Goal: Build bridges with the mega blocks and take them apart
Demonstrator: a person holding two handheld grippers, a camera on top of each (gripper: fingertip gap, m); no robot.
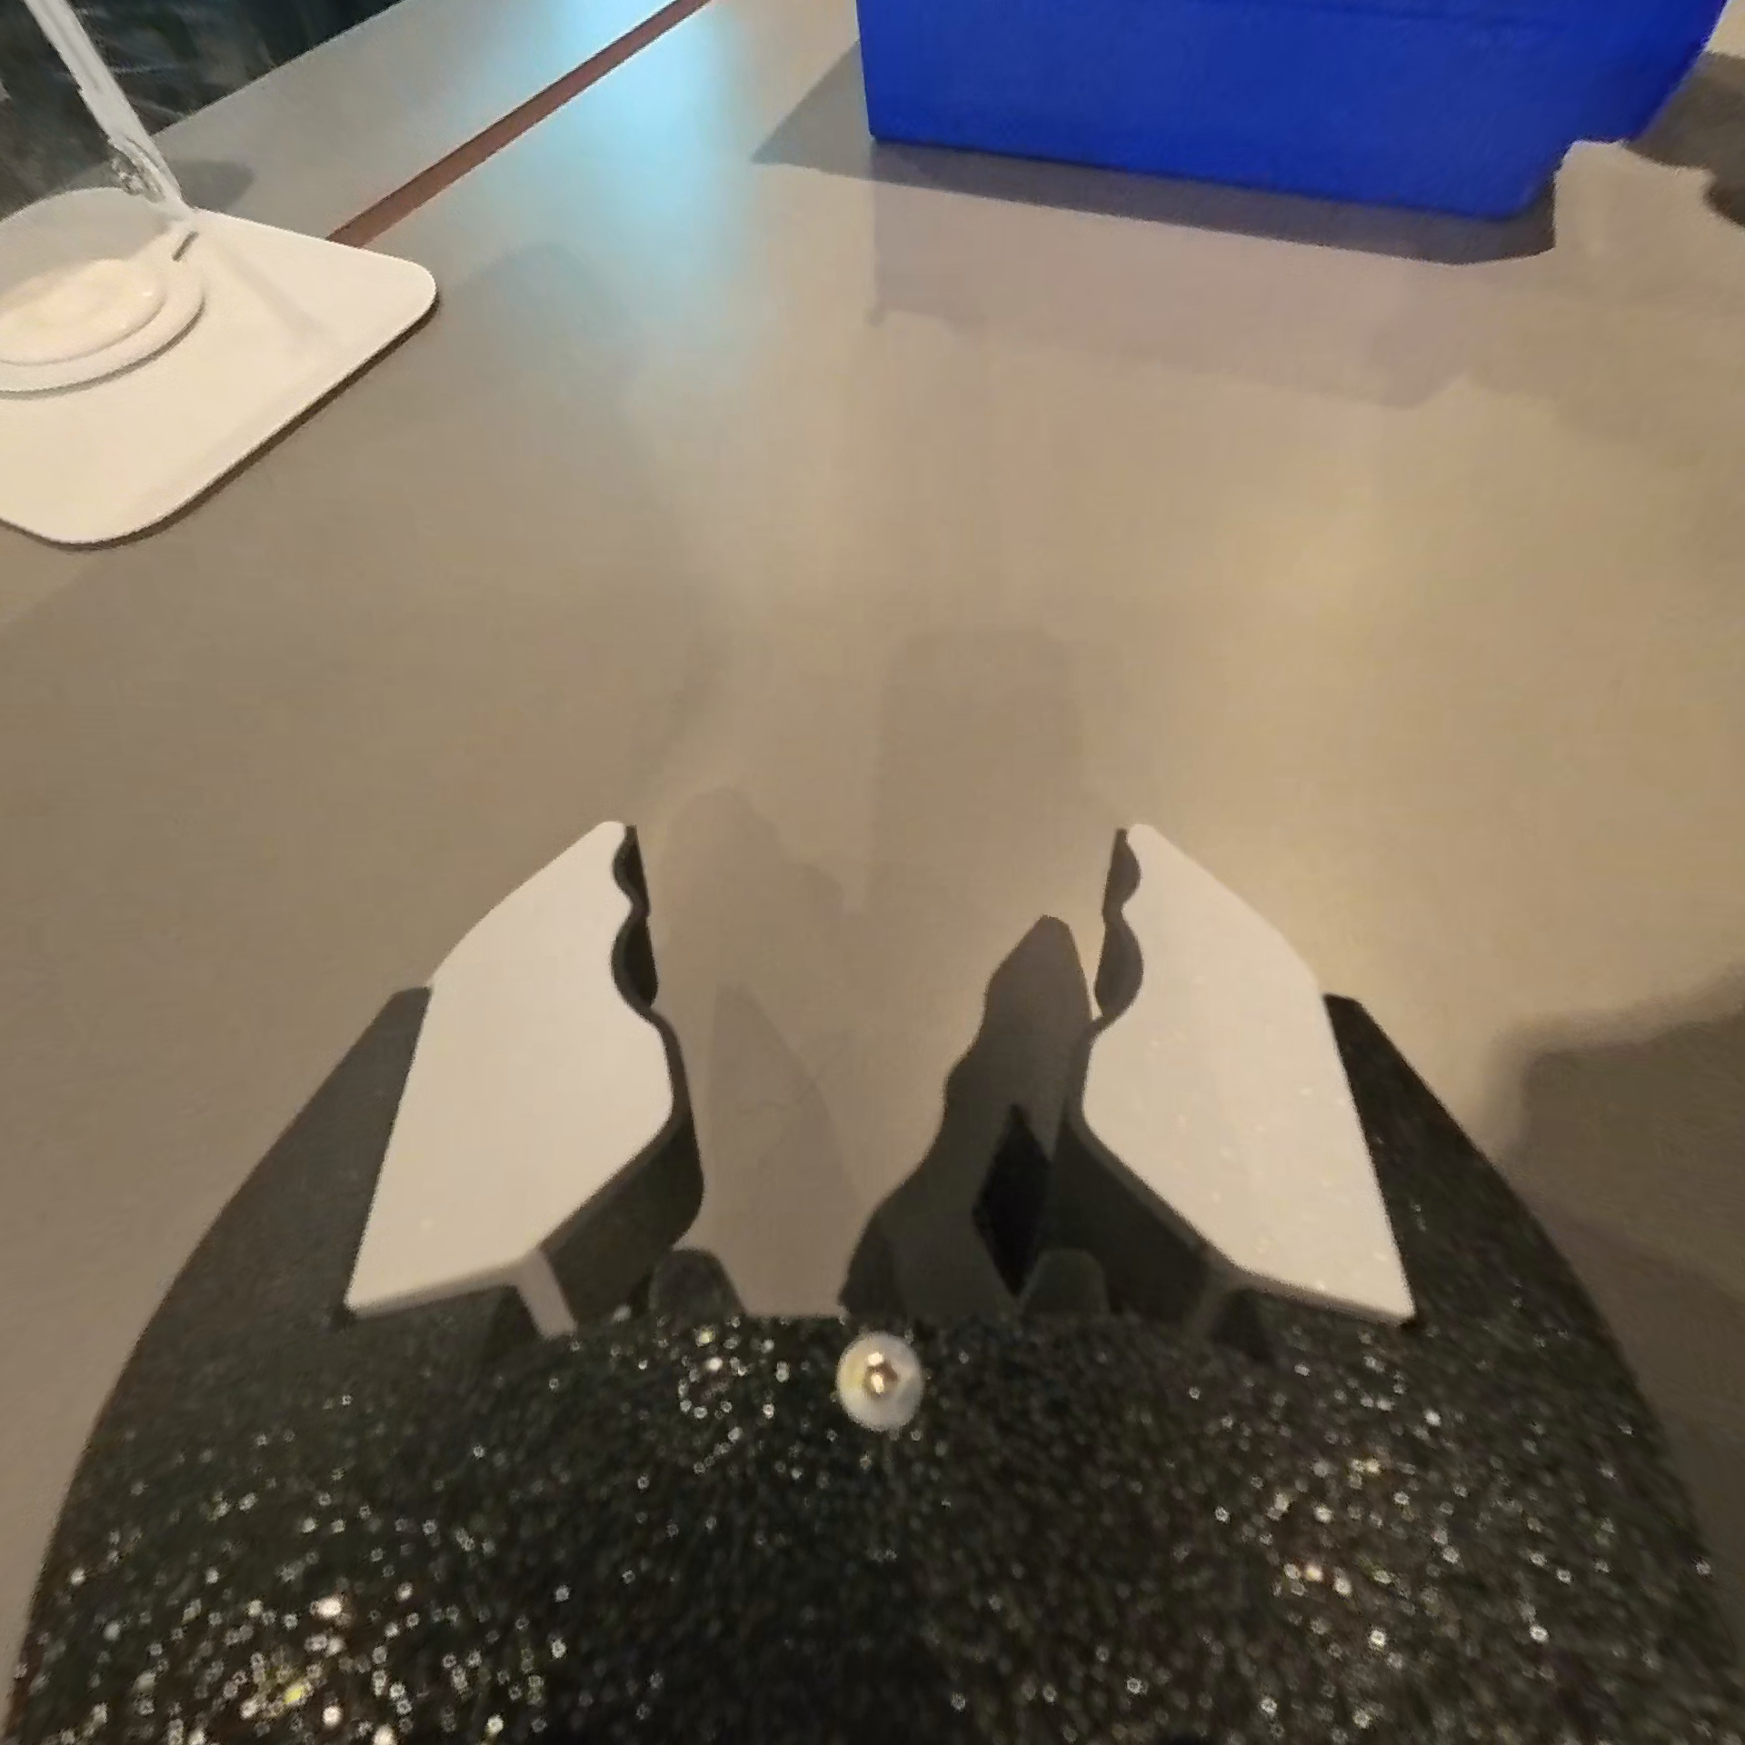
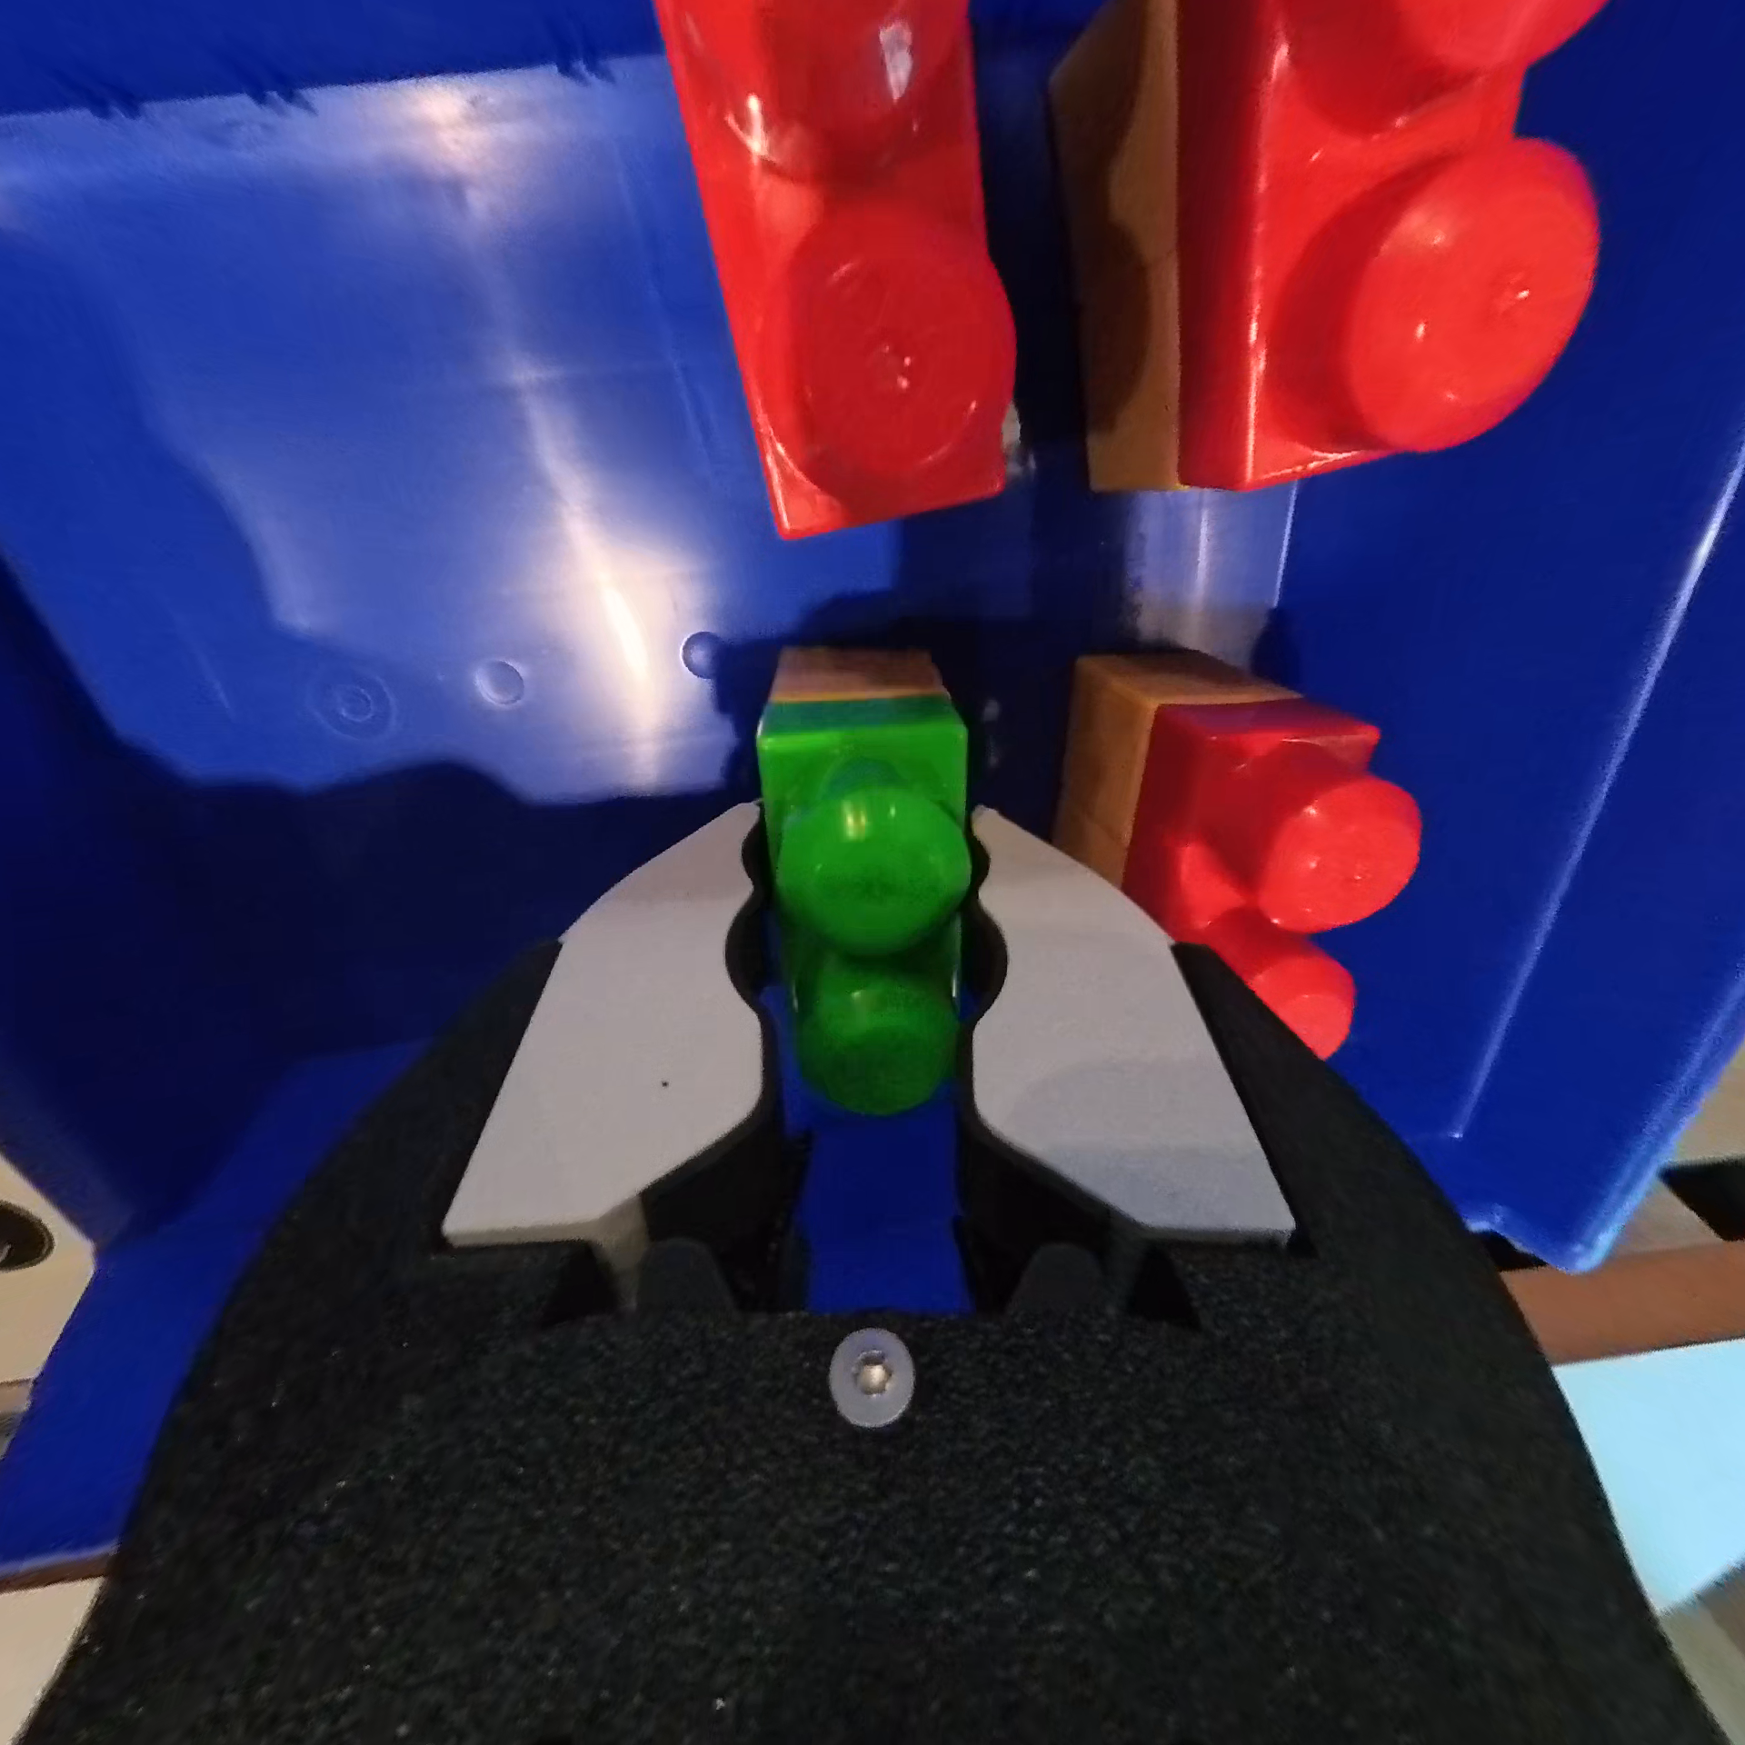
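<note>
My right gripper reaches down into a blue bin. Its fingers press on both sides of a green mega block with two studs, which lies on the bin floor. A tan piece shows at the green block's far end. Three red blocks lie in the bin: one at the top centre, one at the top right and one to the right of my fingers. My left gripper is open and empty above the bare grey table, well short of the bin.
Tan pieces sit against the red blocks on the right. The bin's right wall stands close beside the red blocks. In the left wrist view, a white square mat with a clear glass on it lies at the far left. About 45 cm separates my left fingertips from my right.
</note>
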